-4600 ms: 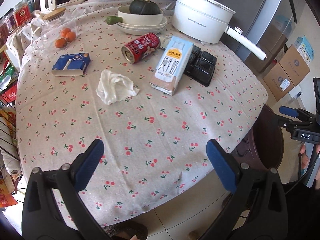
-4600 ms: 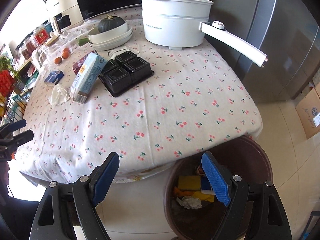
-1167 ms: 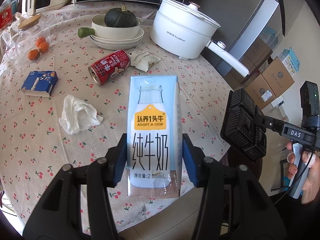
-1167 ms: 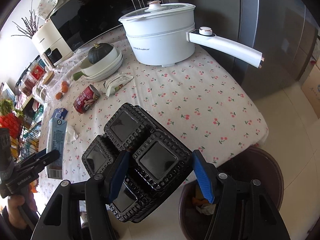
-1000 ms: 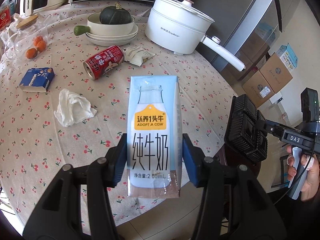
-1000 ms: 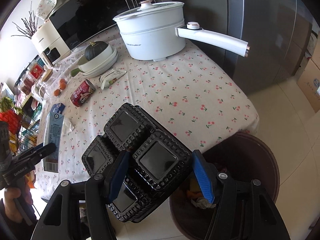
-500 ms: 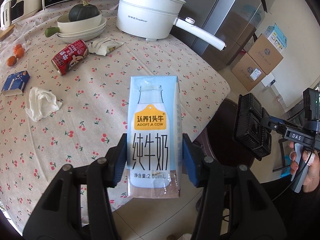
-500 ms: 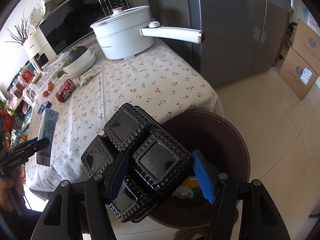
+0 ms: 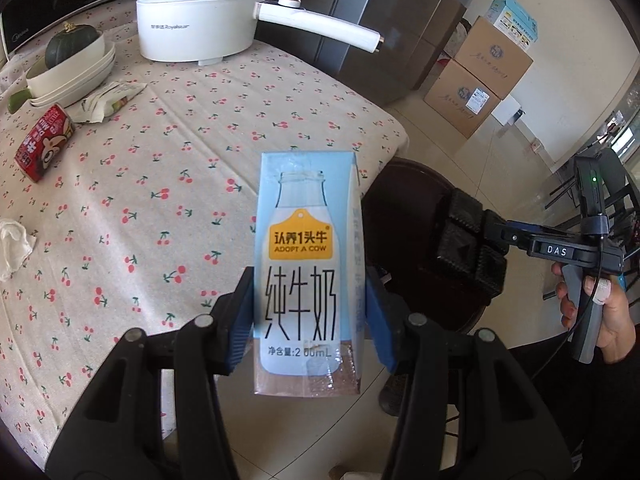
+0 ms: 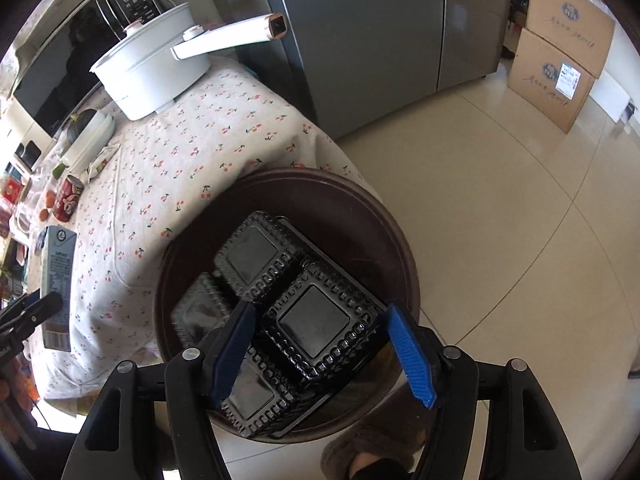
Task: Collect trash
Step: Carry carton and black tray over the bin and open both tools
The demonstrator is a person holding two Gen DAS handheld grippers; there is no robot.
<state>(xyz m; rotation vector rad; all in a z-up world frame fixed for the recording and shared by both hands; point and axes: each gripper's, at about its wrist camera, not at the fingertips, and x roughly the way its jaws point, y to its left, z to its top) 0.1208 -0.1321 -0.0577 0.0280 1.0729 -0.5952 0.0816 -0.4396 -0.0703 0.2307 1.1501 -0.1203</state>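
My left gripper (image 9: 308, 320) is shut on a light blue milk carton (image 9: 306, 264), held upright just past the table's edge; the same carton (image 10: 58, 272) shows at the left of the right wrist view. My right gripper (image 10: 320, 340) hangs over the brown round bin (image 10: 360, 216) and its jaws are opening. The black plastic tray (image 10: 296, 308) lies tilted between the blue pads, which stand slightly apart from it, over the bin's mouth. In the left wrist view the tray (image 9: 468, 248) hangs at the bin (image 9: 404, 184).
On the cherry tablecloth (image 9: 192, 152) sit a white pot (image 9: 196, 12) with a long handle, a red can (image 9: 42, 142), a wrapper (image 9: 110, 100) and a crumpled tissue (image 9: 12, 246). Cardboard boxes (image 10: 560, 52) and a grey fridge (image 10: 360, 32) stand beyond. A foot (image 10: 372, 456) is beside the bin.
Both grippers have swung off the table toward the bin. The right jaws have spread and the black tray has sunk lower between them, over the bin's mouth. The carton stays gripped.
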